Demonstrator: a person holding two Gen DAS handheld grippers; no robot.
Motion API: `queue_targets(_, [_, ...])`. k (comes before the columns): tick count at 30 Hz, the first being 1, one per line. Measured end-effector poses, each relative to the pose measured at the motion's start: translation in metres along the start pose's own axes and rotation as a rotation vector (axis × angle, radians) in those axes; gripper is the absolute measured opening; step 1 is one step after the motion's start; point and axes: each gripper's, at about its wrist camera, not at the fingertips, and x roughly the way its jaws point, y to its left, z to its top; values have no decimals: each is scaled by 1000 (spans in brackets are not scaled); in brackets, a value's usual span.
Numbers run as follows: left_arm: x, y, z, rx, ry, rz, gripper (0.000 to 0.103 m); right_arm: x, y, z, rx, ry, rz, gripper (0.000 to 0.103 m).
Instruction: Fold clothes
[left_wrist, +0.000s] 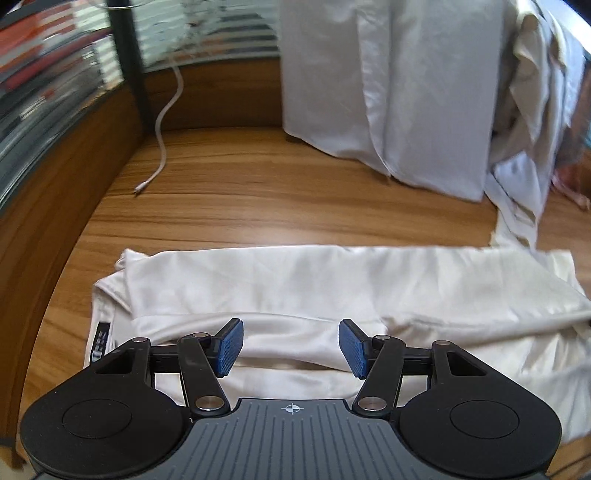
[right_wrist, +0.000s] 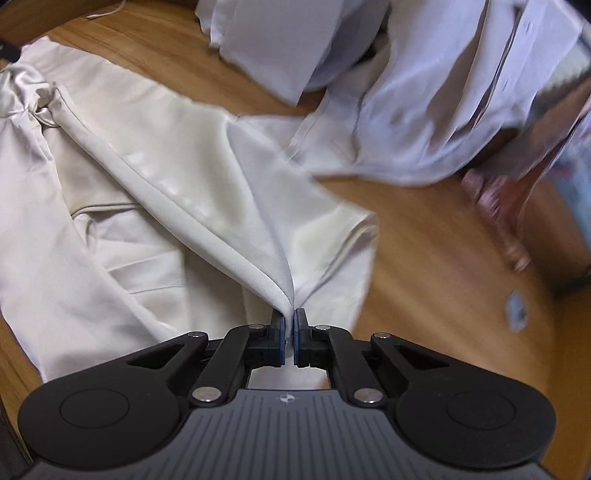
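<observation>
- The cream satin garment (left_wrist: 332, 295) lies flat on the wooden tabletop (left_wrist: 258, 206), long axis running across.
- Left gripper (left_wrist: 291, 347) hovers over its near edge, jaws apart and empty.
- Right gripper (right_wrist: 289, 332) is clamped on a pinched fold at the garment's right end, so it is the hand placed to move it.

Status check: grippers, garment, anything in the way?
Left gripper open over the garment. Right gripper shut on a pinched fold of it. Clothes pile beyond; nothing in the way.
</observation>
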Motion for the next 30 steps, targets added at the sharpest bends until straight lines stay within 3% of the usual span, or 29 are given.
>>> queue_targets(5, [-6,2,-4,-57,-5,27,60,-20,-6,-2,-77,-28,-65,4])
queue_targets(8, [-5,6,-9,-83,12,41,60,-7,-4,-13,-45,3,-4,5])
queue_targets(12, [-3,20,-18,-119,43,62,60,13,14,-24,-76,38,-2,5])
queue_targets(14, [-1,29,-24,-123,59,81,60,14,17,-26,-61,43,-6,11])
queue_targets(17, [3,43,-33,-127,87,112,60,5,9,-27,19,44,12,28])
queue_targets(22, [14,63,-42,-125,108,177,60,-11,-7,-32,199,59,52,33])
queue_targets(26, [27,74,-37,-123,102,204,60,-22,-20,-42,402,61,105,39])
queue_targets(30, [37,84,-30,-147,92,211,60,-23,-24,-52,525,82,154,42])
